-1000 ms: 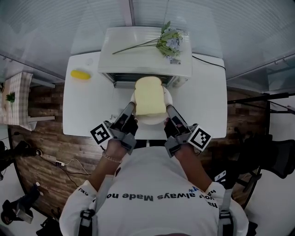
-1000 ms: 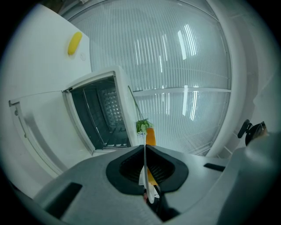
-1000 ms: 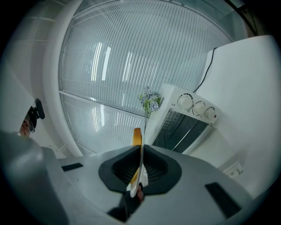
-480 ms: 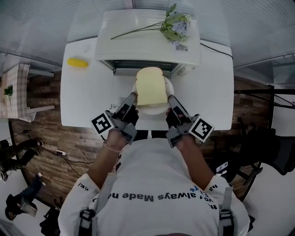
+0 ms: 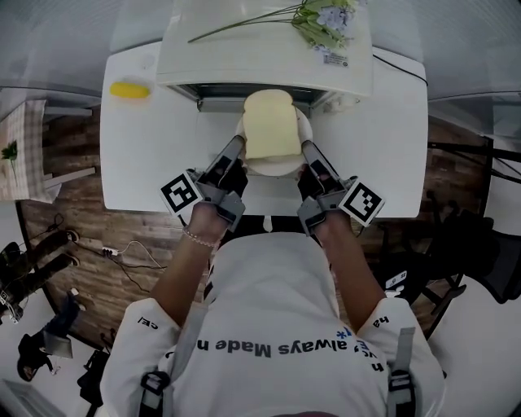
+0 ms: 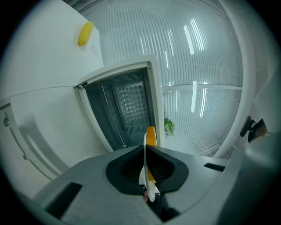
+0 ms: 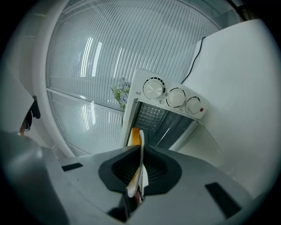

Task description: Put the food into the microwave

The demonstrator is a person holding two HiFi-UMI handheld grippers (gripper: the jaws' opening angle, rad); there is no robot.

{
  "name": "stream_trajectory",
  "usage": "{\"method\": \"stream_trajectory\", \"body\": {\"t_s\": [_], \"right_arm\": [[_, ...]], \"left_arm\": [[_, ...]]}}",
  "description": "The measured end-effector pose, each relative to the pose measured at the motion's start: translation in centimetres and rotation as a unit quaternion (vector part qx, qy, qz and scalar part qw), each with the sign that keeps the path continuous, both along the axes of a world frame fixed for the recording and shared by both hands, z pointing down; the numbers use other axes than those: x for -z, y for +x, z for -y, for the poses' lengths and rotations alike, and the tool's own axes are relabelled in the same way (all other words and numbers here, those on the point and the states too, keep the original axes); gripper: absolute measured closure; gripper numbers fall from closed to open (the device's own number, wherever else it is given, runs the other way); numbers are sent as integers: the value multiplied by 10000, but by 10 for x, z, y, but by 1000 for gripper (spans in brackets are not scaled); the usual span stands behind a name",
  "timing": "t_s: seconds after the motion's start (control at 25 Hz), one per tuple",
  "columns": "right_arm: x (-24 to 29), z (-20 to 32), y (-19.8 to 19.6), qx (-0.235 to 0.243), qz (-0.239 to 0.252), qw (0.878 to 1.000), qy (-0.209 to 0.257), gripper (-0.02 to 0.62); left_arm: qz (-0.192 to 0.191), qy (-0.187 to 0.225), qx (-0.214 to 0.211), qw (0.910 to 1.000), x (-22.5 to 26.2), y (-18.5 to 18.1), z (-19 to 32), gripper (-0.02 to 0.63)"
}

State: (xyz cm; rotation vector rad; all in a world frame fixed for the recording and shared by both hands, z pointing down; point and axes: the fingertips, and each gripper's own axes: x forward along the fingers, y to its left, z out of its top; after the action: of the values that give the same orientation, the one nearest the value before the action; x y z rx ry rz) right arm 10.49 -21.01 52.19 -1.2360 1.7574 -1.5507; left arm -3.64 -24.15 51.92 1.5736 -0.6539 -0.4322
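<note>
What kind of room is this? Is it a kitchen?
Probably not a real kitchen, more a test room set up like one: a small microwave on a plain white table, ribbed glass walls, and cables on the wooden floor.

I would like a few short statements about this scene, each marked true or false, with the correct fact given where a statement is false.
1. The left gripper and the right gripper each have their jaws closed on the rim of the plate. True.
2. The microwave has its door shut. False: the door is open, and both gripper views look into the cavity.
3. A slice of bread lies on the plate. True.
4. The flowers lie on the table beside the microwave. False: they lie on top of the microwave.
5. The yellow object sits on the plate. False: it rests on the table, to the left of the microwave.
</note>
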Motion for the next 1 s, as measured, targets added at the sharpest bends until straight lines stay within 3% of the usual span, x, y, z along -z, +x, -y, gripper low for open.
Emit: {"method": "stream_trajectory", "body": {"t_s": [0.72, 1.0], "right_arm": [[-72, 48, 7, -104, -225, 9993, -281, 572], [-103, 87, 9, -270, -81, 9988, -406, 572]], "left_arm": [[215, -64, 85, 9997, -67, 3, 52, 588], [190, -199, 62, 9996, -100, 8, 92, 588]]}}
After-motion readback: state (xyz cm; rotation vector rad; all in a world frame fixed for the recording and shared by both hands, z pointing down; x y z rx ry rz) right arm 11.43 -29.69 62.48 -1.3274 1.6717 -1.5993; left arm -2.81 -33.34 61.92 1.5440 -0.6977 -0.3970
